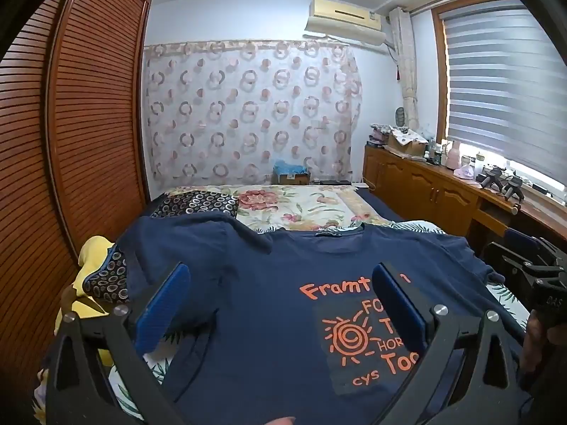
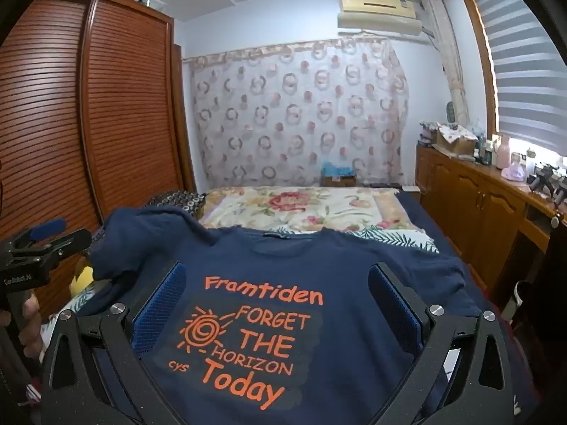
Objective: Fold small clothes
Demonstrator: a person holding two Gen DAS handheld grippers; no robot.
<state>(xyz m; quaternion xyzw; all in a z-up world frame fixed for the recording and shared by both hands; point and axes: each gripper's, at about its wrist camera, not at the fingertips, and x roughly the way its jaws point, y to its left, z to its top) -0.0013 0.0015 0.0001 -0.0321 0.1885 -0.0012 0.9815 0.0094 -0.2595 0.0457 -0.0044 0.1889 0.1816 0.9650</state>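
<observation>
T-shirt [image 2: 336,265] reads "Framtiden FORGET THE HORIZON Today"; both grippers' jaws spread wide, empty.

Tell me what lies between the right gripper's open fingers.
Only the navy T-shirt with its orange print, spread flat below the right gripper; nothing gripped, per the right wrist view.

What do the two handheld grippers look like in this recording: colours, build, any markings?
Both match: the left gripper and right gripper have black angular frames with cut-out arms, silver round bolts and blue ribbed finger pads. Small white lettering, not clearly legible, marks the left one's body in the right wrist view. No sleeves visible.
</observation>
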